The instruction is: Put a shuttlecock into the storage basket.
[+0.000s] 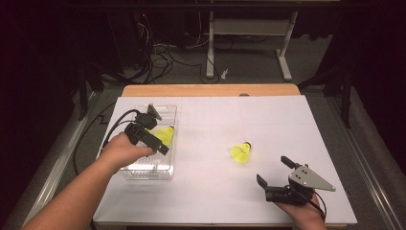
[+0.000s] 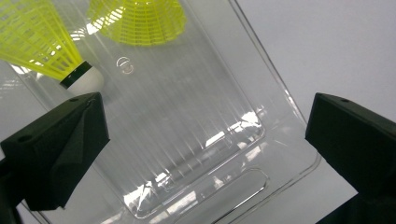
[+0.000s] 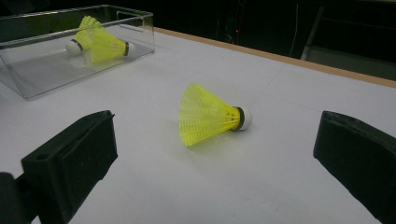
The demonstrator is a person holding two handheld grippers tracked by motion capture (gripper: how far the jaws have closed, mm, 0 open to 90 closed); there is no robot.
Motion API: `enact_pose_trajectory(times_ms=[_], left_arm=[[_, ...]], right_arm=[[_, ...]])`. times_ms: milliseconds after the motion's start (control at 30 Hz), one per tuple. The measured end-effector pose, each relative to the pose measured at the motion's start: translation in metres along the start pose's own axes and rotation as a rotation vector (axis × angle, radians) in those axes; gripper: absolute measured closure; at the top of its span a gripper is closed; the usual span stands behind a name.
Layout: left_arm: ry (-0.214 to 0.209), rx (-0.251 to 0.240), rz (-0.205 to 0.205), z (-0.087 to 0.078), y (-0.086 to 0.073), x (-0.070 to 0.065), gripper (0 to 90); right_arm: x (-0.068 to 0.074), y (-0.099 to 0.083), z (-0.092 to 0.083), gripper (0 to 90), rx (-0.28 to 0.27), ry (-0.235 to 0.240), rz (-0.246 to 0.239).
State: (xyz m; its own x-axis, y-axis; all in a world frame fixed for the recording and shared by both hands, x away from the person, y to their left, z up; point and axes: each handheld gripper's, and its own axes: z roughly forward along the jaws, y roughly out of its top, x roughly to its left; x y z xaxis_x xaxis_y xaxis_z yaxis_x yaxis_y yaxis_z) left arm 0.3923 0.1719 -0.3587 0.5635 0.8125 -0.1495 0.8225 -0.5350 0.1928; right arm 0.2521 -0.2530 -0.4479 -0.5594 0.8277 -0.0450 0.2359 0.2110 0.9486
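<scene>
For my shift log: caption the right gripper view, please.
Open right gripper faces a yellow shuttlecock lying on the white table.

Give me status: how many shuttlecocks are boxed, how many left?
Two shuttlecocks lie in the clear box. Left gripper is open above it, holding nothing. One shuttlecock is left on the table; the open right gripper faces it.

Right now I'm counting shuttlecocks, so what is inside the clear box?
Two yellow shuttlecocks lie in the clear box, as the right gripper view shows. From above, the left gripper and hand cover part of it.
</scene>
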Motion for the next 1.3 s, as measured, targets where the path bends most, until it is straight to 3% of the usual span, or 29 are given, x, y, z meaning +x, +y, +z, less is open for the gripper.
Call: enact_pose_trajectory(times_ms=[700, 1300], left_arm=[[-0.047, 0.017, 0.114, 0.011, 0.023, -0.06, 0.7], [-0.082, 0.027, 0.179, 0.023, 0.038, -0.099, 1.0]], right_arm=[[0.0, 0.001, -0.001, 0.0, -0.004, -0.001, 0.0], [0.0, 0.0, -0.002, 0.0, -0.005, 0.0, 0.003]])
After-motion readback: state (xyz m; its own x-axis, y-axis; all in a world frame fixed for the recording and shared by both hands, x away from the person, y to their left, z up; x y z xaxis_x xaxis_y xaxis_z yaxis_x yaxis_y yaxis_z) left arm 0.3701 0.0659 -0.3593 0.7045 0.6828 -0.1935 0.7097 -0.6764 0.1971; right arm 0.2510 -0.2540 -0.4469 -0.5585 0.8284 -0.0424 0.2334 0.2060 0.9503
